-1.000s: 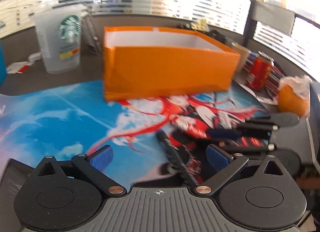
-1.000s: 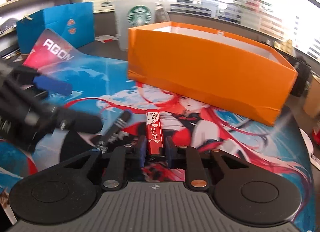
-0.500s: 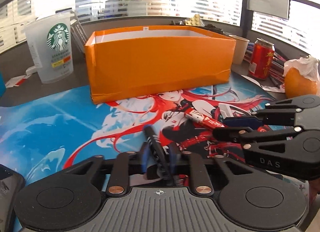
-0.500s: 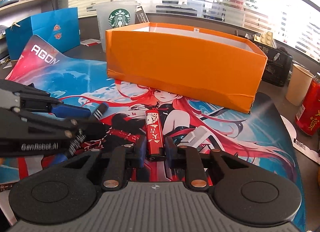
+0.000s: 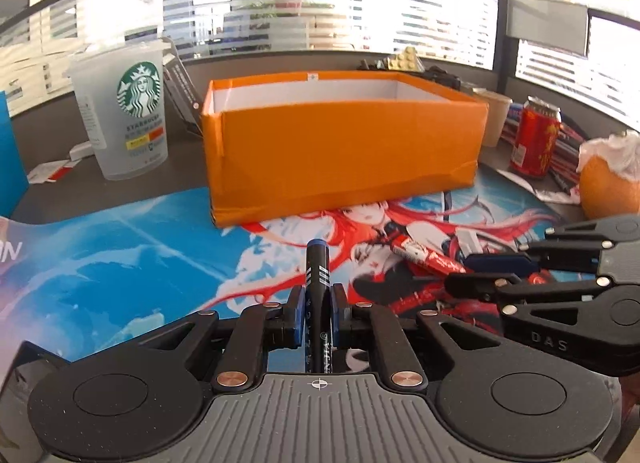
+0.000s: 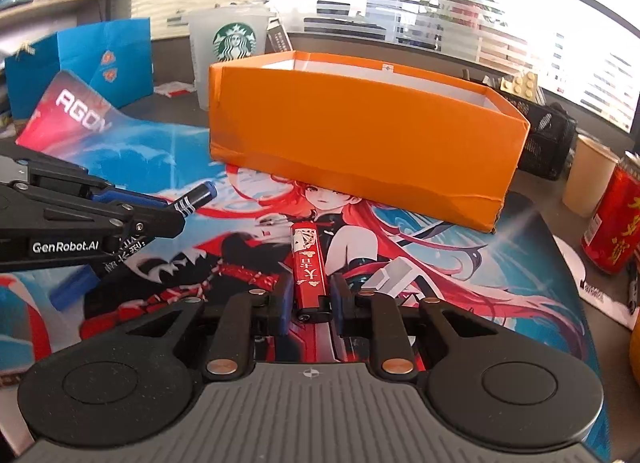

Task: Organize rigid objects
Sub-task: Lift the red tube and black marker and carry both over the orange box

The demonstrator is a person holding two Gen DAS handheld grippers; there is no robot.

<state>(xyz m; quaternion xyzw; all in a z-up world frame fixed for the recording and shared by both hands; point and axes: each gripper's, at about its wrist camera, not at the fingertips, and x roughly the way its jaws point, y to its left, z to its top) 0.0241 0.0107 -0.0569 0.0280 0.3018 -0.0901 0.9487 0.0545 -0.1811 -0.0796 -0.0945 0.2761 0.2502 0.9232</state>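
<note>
Left claw (image 5: 316,317) clamped on black pen (image 5: 318,283); right claw (image 6: 308,297) clamped on red lighter (image 6: 306,263). Both over mat (image 5: 120,263), near orange box (image 5: 344,151).

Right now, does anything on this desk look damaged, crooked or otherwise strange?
Yes. The orange box is dented and creased along its lower front edge near the right corner, so that edge looks wavy. The desk mat is curled up at its far left corner. An orange sits half peeled beside the red can.
</note>
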